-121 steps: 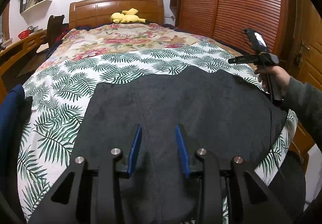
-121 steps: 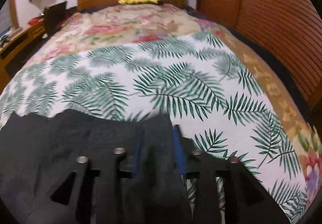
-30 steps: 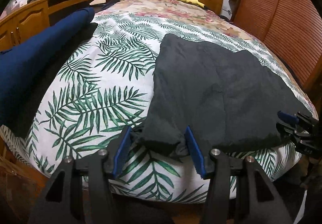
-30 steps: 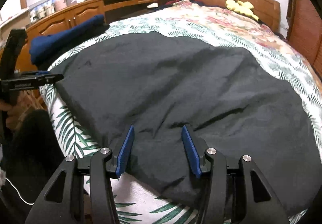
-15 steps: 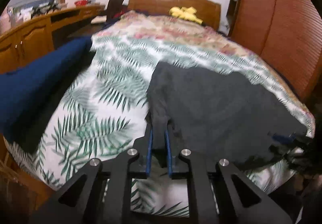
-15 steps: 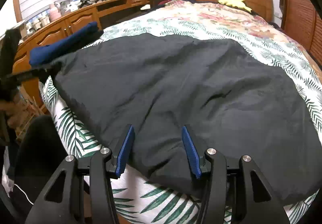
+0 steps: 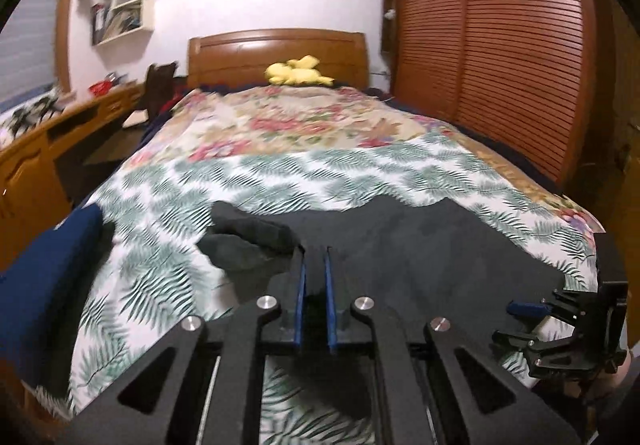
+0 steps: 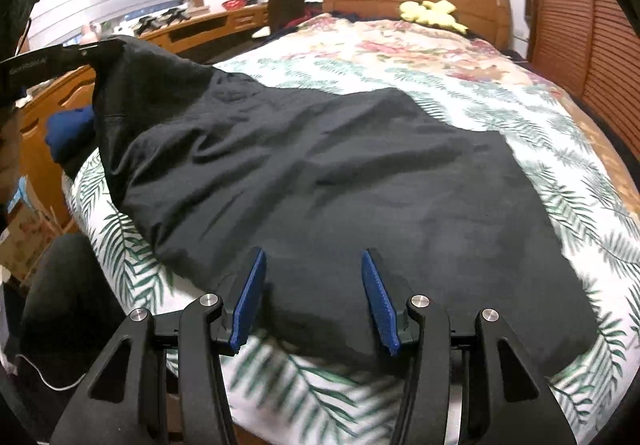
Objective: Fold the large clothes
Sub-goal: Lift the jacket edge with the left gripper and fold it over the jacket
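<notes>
Black garment (image 8: 340, 173) on bed (image 7: 280, 173), one corner lifted.

Left claw (image 7: 314, 265) clamped on garment corner, blue pads nearly together with black cloth between. Right wrist view only: that corner raised off bed at far left by left claw (image 8: 90, 49), rest draped flat over leaf-print cover. Left wrist view only: right claw (image 7: 528, 319) at garment's near right edge. Right claw (image 8: 312, 285) jaws apart, over near hem, cloth below, not pinched. Blue fabric (image 7: 44, 285) left of garment.
</notes>
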